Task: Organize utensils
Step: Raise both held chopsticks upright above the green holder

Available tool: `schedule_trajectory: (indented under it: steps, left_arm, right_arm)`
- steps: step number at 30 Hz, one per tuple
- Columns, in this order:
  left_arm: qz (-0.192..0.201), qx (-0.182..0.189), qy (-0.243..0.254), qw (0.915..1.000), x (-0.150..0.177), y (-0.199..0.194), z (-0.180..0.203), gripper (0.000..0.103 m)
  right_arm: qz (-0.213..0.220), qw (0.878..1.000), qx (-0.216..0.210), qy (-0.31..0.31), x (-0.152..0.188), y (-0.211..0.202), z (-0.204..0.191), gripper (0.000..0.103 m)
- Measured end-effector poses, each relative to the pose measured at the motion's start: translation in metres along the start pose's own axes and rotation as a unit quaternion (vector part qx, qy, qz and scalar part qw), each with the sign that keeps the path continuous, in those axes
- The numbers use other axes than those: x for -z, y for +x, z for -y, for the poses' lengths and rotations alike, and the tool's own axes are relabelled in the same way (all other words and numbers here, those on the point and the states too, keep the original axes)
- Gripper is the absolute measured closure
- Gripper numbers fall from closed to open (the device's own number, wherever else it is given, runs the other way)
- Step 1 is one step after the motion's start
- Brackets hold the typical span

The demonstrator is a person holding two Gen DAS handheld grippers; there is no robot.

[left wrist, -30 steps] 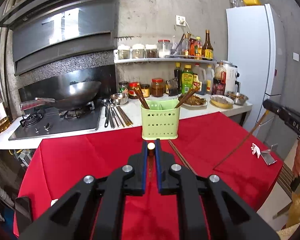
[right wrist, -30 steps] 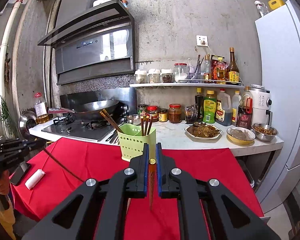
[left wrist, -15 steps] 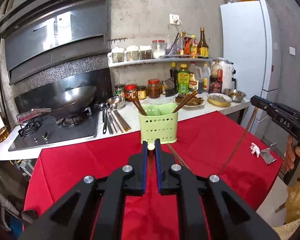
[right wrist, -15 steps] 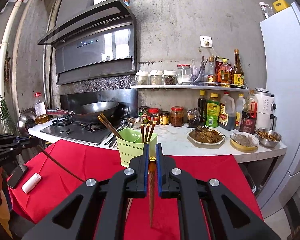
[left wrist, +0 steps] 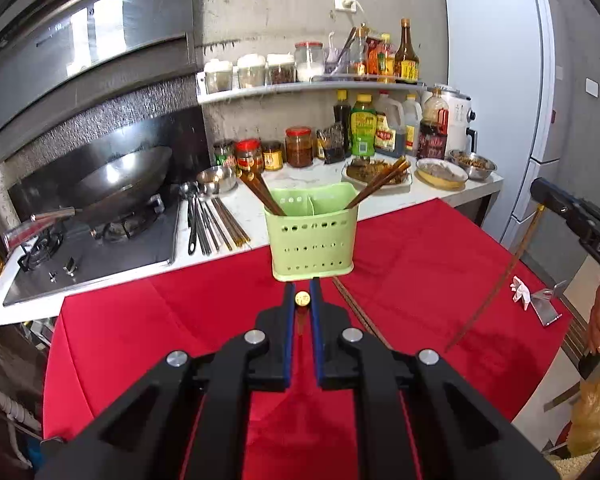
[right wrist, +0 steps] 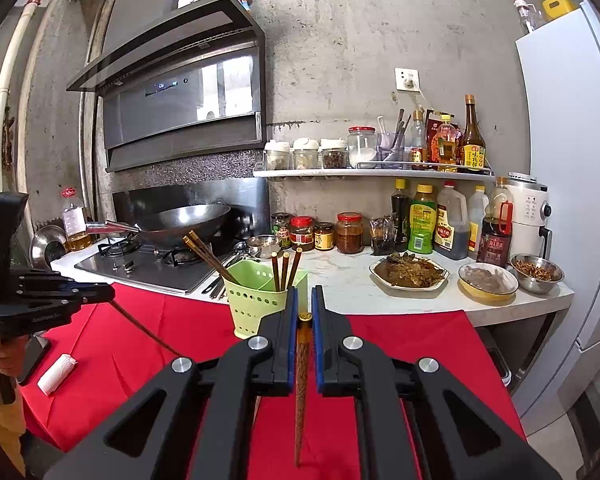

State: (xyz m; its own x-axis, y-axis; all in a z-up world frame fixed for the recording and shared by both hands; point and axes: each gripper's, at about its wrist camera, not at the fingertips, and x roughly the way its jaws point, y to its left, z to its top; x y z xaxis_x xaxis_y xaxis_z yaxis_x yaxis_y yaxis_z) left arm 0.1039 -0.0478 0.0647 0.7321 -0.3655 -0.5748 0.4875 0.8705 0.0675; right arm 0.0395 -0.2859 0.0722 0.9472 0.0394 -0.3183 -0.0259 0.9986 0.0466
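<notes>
The left gripper [left wrist: 302, 300] is squeezing one brown chopstick [left wrist: 302, 298] between its blue fingers [left wrist: 288, 332]. From the left wrist view we are looking almost straight at its end, which has a small gold cap, so the stick is pointing toward the camera and down past the fingers. In the right wrist view this same stick is hanging from the left gripper's tip and slanting down to the right, with its thin end low over the red cloth [right wrist: 148, 344]. The right gripper [right wrist: 304, 312] is also clamped tight on a brown chopstick [right wrist: 301, 384]. This one has a gold cap at the top and a speckled, dark brown body that is getting thinner toward the bottom. It is standing nearly upright between the fingers [right wrist: 289, 340], with the thin end pointing down at the cloth. In the left wrist view it is slanting from the right gripper down and to the left. A light green holder [left wrist: 312, 236] with little holes is sitting on the desk at the far edge of the red cloth. It has two parts inside. More brown chopsticks are leaning out of both parts, some tipping left and some tipping right. One more chopstick [left wrist: 358, 314] is lying flat on the cloth just in front of the holder.
</notes>
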Motion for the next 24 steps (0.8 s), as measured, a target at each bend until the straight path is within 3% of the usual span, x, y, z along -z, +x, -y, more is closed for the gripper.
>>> schedule_trajectory:
  steps: [5, 12, 15, 20, 24]
  left_arm:
    - [0.015, 0.015, 0.017, 0.9996, 0.003, -0.034, -0.002, 0.096]
    - [-0.056, 0.046, -0.002, 0.9974, -0.006, -0.02, -0.02, 0.096]
    - [-0.068, 0.042, 0.004, 0.9968, -0.013, -0.014, -0.022, 0.096]
    - [-0.033, 0.022, 0.026, 0.9989, -0.02, 0.0, -0.007, 0.096]
    - [-0.016, -0.005, 0.03, 0.9994, -0.009, 0.006, 0.004, 0.095]
  right_arm:
    - [0.001, 1.0, -0.005, -0.003, 0.001, 0.001, -0.003, 0.096]
    - [0.0, 1.0, -0.007, -0.008, 0.0, 0.003, -0.006, 0.096]
    - [0.0, 1.0, -0.007, -0.009, 0.0, 0.004, -0.007, 0.096]
    - [-0.006, 1.0, -0.005, -0.011, 0.0, 0.008, -0.006, 0.096]
    - [-0.025, 1.0, -0.006, -0.013, 0.009, 0.013, -0.008, 0.096]
